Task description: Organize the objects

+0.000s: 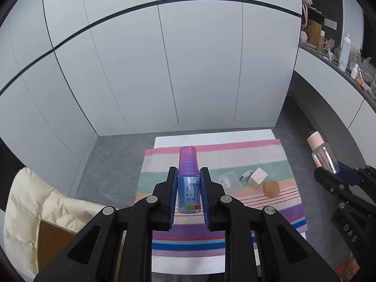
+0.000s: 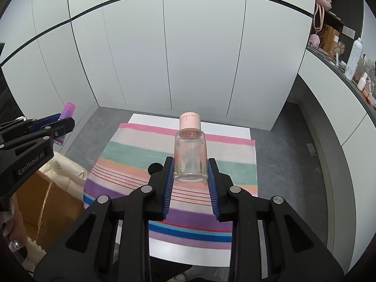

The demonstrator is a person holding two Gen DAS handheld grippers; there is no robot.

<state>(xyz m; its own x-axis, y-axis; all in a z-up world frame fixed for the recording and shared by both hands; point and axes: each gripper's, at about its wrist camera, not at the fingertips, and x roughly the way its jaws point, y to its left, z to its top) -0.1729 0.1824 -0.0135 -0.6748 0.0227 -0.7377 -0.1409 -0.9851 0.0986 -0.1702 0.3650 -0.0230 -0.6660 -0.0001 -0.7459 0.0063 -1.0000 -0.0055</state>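
My left gripper (image 1: pixel 188 176) is shut on a blue spray bottle with a purple cap (image 1: pixel 188 178), held high above the striped cloth (image 1: pixel 235 157). My right gripper (image 2: pixel 190 166) is shut on a clear bottle with a pink cap (image 2: pixel 190 155), also held above the cloth (image 2: pixel 131 150). In the left wrist view the right gripper and its clear bottle (image 1: pixel 325 158) show at the right edge. In the right wrist view the left gripper and its purple-capped bottle (image 2: pixel 65 115) show at the left. On the cloth lie a small beige box (image 1: pixel 257 177), a brown round puff (image 1: pixel 271 188) and a clear plastic packet (image 1: pixel 226 181).
The cloth covers a white table (image 1: pixel 211 138) on a grey floor. A cream cushion (image 1: pixel 30 199) and a cardboard box (image 2: pixel 51 202) sit to the left. White cabinet doors stand behind. A cluttered shelf (image 1: pixel 347 54) runs along the right wall.
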